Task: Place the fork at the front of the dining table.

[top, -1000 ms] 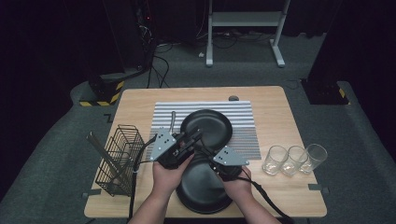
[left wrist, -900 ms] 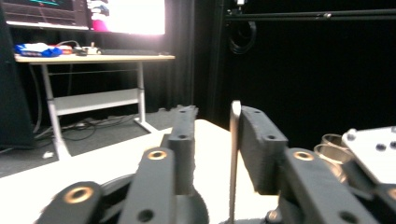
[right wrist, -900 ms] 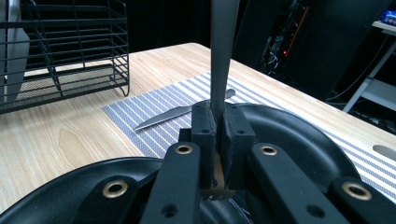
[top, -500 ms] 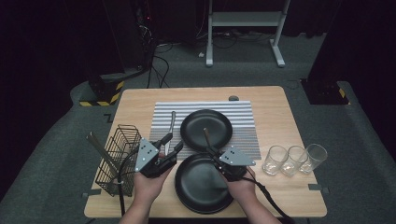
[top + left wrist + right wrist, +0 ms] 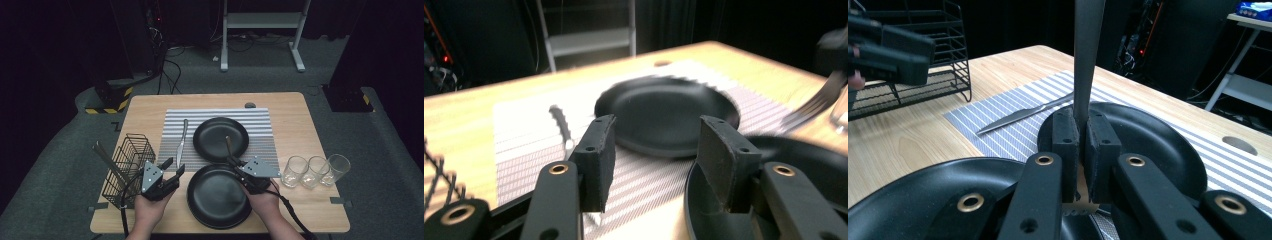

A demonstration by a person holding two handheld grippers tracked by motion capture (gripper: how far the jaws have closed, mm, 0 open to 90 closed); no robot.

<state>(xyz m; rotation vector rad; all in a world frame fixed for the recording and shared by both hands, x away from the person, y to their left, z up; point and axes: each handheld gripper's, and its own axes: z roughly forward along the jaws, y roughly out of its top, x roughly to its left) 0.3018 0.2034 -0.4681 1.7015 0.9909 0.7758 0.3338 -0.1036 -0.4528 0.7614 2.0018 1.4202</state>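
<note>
My right gripper (image 5: 231, 161) (image 5: 1083, 131) is shut on a dark fork (image 5: 1087, 55), whose handle (image 5: 227, 145) sticks up over the gap between two black plates. The far plate (image 5: 220, 139) (image 5: 1153, 135) lies on a striped placemat (image 5: 260, 120). The near plate (image 5: 217, 197) (image 5: 913, 200) rests on bare wood in front of it. A knife (image 5: 181, 142) (image 5: 560, 122) (image 5: 1020, 116) lies on the mat's left part. My left gripper (image 5: 173, 166) (image 5: 654, 145) stands open and holds nothing, just left of the near plate, pointing at the far plate (image 5: 664, 112).
A black wire basket (image 5: 127, 167) (image 5: 923, 95) stands at the table's left edge, close to my left hand. Three clear glasses (image 5: 315, 171) line up at the right. The fork's tines (image 5: 819, 102) show at the right of the left gripper view.
My left gripper has drawn back from the plates, moving left and toward the front edge, jaws open. The right gripper has kept the fork between the plates.
</note>
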